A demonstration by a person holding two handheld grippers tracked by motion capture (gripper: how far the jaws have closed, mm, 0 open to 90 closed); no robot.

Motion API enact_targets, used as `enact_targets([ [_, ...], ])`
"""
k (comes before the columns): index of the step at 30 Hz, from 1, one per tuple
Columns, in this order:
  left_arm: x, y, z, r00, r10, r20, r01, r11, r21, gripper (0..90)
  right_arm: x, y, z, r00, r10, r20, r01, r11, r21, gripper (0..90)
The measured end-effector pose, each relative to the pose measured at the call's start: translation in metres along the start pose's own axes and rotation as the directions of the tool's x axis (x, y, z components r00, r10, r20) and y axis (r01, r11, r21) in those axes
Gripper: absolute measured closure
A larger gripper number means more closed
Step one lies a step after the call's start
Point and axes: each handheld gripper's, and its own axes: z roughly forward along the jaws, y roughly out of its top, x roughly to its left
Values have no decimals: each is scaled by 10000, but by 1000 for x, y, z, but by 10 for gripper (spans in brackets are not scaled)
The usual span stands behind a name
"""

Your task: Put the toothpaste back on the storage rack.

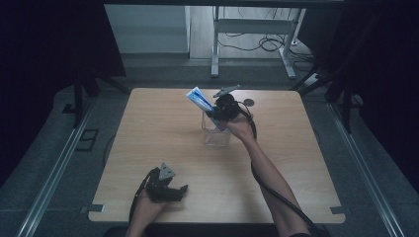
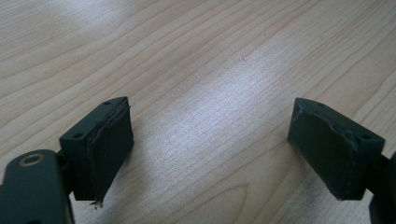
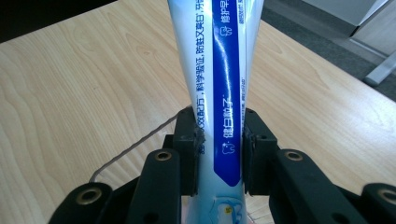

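3 cameras cover the scene. The high view sits fixed above the person's side of the desk (image 1: 163,148), looking forward and down from well back, so the whole desktop and the floor beyond it fit in. The left gripper view rides on the left gripper (image 1: 164,185) and looks along its 2 jaws, very near the bare wood at the desk's near edge. The right gripper view rides on the right gripper (image 1: 223,109) and looks along its jaws, close up on the toothpaste tube (image 3: 219,88), with the desk's far part and floor behind. The high view and right gripper view share that tube; all 3 share the desktop.
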Motion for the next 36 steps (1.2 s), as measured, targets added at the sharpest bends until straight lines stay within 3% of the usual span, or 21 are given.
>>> enact_targets([
  [26,0,0,0,10000,-4,-5,4,10000,-15,141,-2,-15,0,9991,283,-302,-257,9963,820,659],
  [36,0,0,0,10000,-5,-3,5,10000,-18,141,-2,-16,0,9981,370,-499,-311,9930,1139,556],
])
